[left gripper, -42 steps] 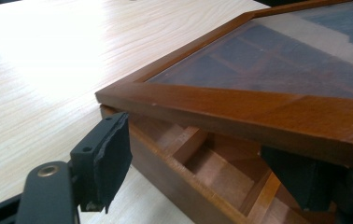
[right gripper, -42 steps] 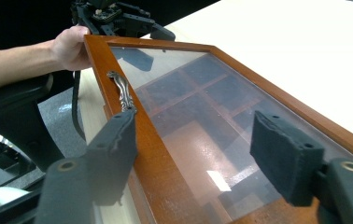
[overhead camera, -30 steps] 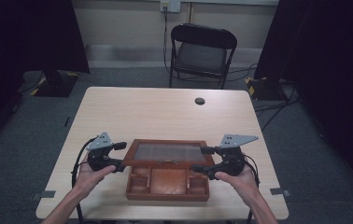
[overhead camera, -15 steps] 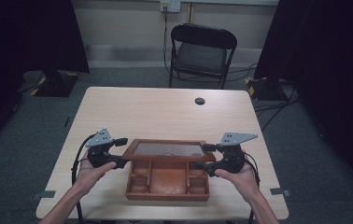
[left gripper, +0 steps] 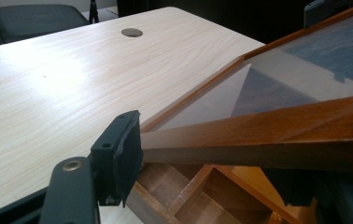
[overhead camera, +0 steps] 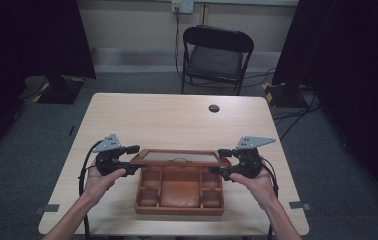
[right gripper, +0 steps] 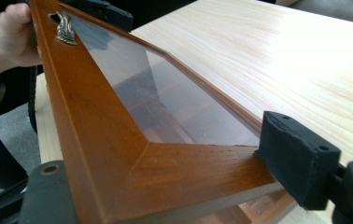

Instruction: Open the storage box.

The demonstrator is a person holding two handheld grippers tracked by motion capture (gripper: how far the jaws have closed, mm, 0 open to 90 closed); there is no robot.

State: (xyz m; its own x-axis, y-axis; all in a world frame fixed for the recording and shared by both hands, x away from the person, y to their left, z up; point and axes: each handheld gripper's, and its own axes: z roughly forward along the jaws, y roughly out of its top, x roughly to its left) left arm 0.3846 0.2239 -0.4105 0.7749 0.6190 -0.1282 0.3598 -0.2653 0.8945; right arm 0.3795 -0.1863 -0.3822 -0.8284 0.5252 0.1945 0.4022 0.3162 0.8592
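Note:
An open brown wooden box (overhead camera: 179, 210) with several compartments sits at the table's near edge. Its glass-paned lid (overhead camera: 179, 157) is tilted up from the back, with a metal handle (right gripper: 65, 28) on its front rail. My left gripper (overhead camera: 133, 160) is shut on the lid's left front corner, and the wooden frame (left gripper: 258, 135) runs between its jaws. The lid's right front corner (right gripper: 174, 177) lies between the pads of my right gripper (overhead camera: 221, 162), which is shut on it. A hand holds each gripper from below.
The light wooden table (overhead camera: 177, 120) stretches bare behind the box, with a round cable hole (overhead camera: 214, 108) near its far edge. A black folding chair (overhead camera: 217, 55) stands beyond the table. Dark curtains hang on both sides.
Both grippers have risen a little with the lid's front corners. The lid now tilts steeper and uncovers more of the box's compartments.

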